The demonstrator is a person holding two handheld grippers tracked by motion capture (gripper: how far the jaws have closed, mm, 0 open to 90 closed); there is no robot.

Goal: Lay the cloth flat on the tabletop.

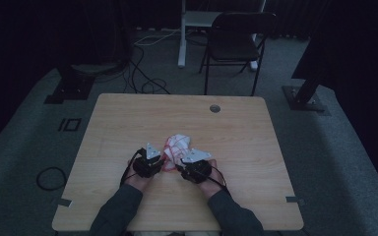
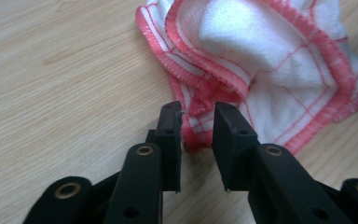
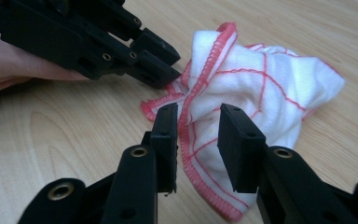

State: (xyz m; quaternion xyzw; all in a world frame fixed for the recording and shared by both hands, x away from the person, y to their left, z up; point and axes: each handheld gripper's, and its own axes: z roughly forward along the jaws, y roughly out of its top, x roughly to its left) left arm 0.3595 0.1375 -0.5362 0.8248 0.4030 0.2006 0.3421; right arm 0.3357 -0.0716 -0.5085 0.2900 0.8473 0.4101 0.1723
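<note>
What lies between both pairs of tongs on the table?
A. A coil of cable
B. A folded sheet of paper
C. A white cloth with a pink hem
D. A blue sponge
C: the crumpled white cloth with a pink stitched hem lies on the table, its edges between both pairs of tongs.

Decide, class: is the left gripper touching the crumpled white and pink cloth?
Cannot tell. In the left gripper view the cloth's pink hem lies between the left gripper's jaws, but no frame shows plainly whether the pads press on it.

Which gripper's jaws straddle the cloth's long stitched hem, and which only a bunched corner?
The right gripper straddles the long hem of the cloth; the left gripper sits over a bunched pink corner.
</note>
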